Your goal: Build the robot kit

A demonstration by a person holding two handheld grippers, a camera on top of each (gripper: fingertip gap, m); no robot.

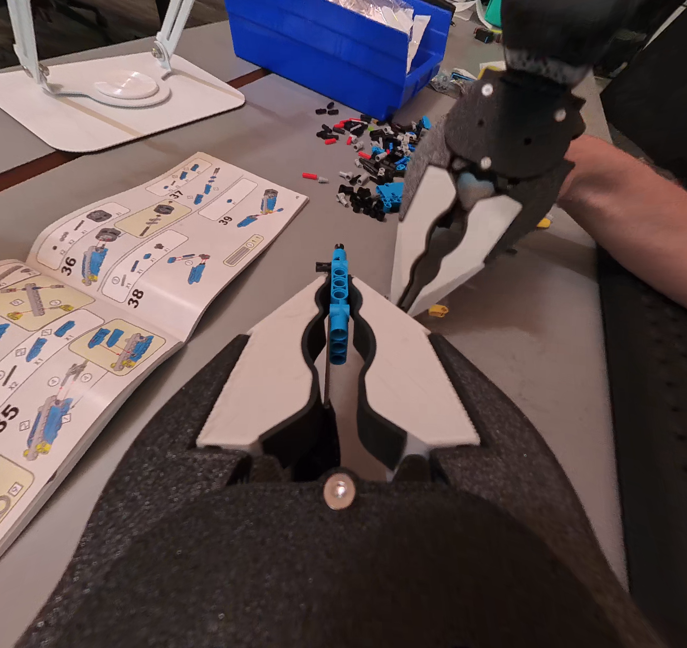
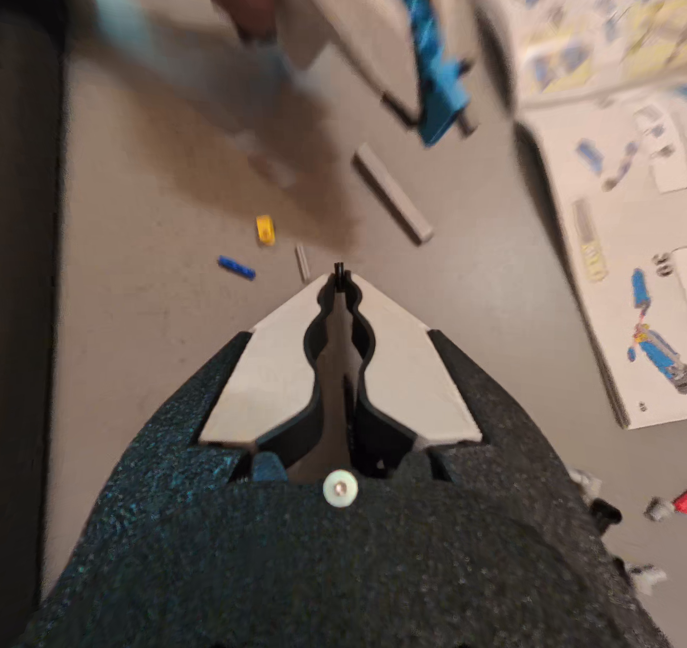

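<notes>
The left gripper point(image 1: 339, 288) has its fingers clamped on a blue perforated beam point(image 1: 339, 310) at frame centre. The right gripper point(image 2: 339, 277) pinches what looks like a small black pin point(image 2: 338, 271), blurred. Beside them: open instruction booklet point(image 1: 111, 277) left, loose parts pile point(image 1: 375, 158) and blue bin point(image 1: 327, 43) above, on the grey surface point(image 1: 520, 351).

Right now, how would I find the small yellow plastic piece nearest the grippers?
Start at the open instruction booklet on the grey table, then look right, past the left gripper clamping a sky-blue holed beam. The yellow piece lies at the right gripper tips, the only yellow part there.
</notes>
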